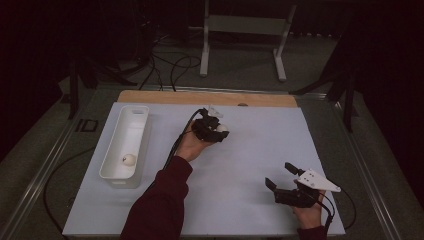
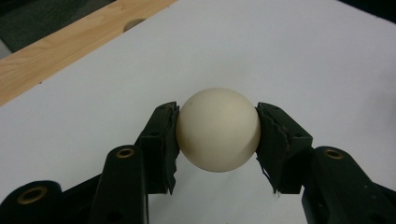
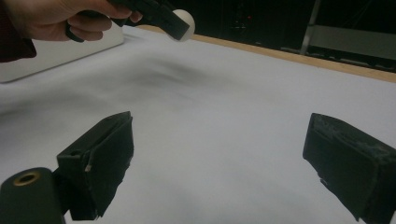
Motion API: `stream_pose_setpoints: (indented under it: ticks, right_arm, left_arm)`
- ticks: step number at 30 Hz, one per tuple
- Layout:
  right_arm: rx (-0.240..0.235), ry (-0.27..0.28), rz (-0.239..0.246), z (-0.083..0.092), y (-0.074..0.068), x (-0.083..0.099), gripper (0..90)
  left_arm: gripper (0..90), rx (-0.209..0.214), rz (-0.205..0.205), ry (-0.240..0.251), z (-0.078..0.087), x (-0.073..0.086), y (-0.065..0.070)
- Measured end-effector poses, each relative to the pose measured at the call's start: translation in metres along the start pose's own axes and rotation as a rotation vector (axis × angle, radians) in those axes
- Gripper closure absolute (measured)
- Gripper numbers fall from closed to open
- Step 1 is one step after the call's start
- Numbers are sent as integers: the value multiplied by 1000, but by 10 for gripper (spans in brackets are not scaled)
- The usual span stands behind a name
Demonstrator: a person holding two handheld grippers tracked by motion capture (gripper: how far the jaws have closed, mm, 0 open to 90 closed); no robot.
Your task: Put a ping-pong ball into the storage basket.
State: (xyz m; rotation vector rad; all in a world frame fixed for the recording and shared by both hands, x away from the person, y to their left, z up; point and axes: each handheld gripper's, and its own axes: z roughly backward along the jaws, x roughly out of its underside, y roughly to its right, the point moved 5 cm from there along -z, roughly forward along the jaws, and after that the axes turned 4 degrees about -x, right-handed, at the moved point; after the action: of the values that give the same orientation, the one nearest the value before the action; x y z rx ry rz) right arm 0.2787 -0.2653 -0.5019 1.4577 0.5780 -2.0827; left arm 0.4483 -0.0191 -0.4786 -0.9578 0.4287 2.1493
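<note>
Left gripper [image 2: 218, 135] pads against ball [image 2: 218, 129]

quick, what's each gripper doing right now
left gripper: shut on the white ball, held above the table.
right gripper: open, nothing between its jaws.

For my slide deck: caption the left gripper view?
Left hand-held gripper clamps a cream ball above the white table.
</note>
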Motion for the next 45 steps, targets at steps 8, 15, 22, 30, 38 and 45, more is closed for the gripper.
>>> stream_pose_setpoints:
  ticks: [8, 15, 22, 30, 38, 45]
  right_arm:
    - [1, 0, 1, 0, 0, 0, 85]
    - [0, -1, 1, -1, 0, 0, 85]
    - [1, -1, 0, 0, 0, 0, 85]
    - [-1, 2, 0, 0, 0, -1, 86]
    - [-2, 4, 0, 0, 0, -1, 85]
    - [-2, 5, 0, 0, 0, -1, 85]
  left_arm:
    - [511, 6, -6, 4, 7, -2, 0]
    - [511, 16, -6, 15, 12, -4, 0]
    - [511, 21, -16, 19, 16, -6, 1]
    - [511, 24, -34, 17, 21, -9, 3]
    - [511, 26, -47, 31, 30, -16, 4]
    - [511, 18, -64, 26, 37, -18, 4]
